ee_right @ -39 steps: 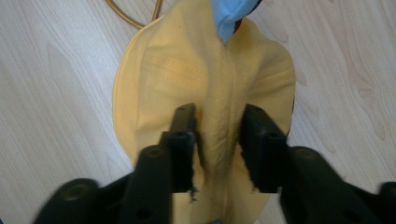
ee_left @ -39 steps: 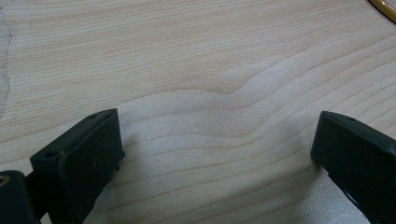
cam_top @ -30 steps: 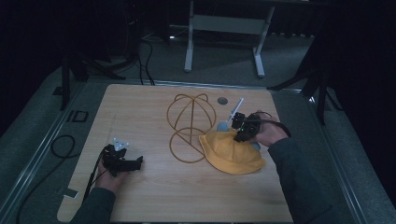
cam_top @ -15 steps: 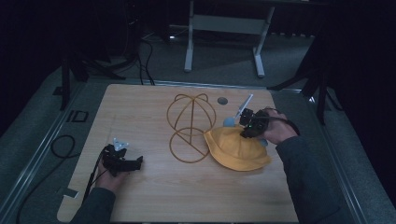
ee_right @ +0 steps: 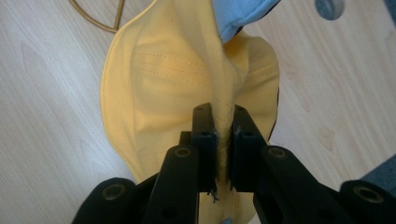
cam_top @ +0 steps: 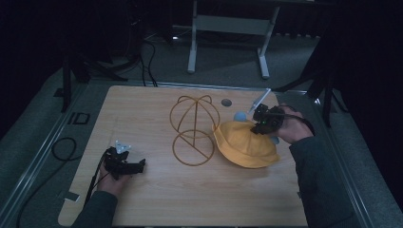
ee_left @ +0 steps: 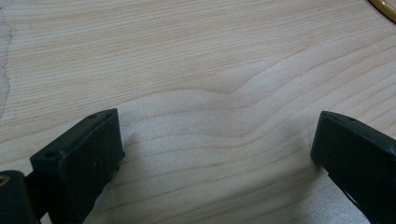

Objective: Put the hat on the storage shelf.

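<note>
Wooden table [cam_top: 157,194] in a dark room: right hand-held gripper [ee_right: 219,135] pinches the yellow hat [cam_top: 244,145]; left hand-held gripper [ee_left: 215,154] gapes.

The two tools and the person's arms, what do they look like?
Both tools are black. The left tool carries a grey three-cornered plate and trails a dark cable; its jaws are blocky and black. The right tool has bolted black links behind slim jaws and a small green light. Both sleeves are dark grey.

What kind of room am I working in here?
Likely a lab or studio rig: a wooden table under dark surroundings, cables on grey floor, a metal stand behind, the right gripper pinching a yellow hat.
</note>
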Demonstrator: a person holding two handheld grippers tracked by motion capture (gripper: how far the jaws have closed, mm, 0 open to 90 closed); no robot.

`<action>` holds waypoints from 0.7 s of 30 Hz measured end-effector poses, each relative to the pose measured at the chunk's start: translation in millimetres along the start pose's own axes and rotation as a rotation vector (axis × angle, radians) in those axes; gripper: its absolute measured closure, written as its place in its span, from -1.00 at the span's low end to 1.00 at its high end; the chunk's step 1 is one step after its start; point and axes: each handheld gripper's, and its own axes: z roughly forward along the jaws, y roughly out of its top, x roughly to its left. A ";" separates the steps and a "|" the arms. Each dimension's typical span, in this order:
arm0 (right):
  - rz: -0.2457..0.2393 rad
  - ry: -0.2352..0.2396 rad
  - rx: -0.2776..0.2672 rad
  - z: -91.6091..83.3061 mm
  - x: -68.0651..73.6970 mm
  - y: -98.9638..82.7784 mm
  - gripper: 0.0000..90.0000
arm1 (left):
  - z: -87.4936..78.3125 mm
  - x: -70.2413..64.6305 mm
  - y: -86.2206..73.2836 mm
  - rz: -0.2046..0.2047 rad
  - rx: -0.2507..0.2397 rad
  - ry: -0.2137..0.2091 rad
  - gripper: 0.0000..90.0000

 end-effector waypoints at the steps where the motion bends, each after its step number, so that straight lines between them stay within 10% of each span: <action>1: 0.000 0.000 0.000 0.0 0.0 0.0 0.84 | 0.0 0.0 0.0 0.000 0.000 0.000 -0.95; 21: 0.019 -0.034 -0.084 -36.1 -14.0 -11.0 0.85 | -0.1 0.0 0.0 0.000 0.001 0.000 -0.95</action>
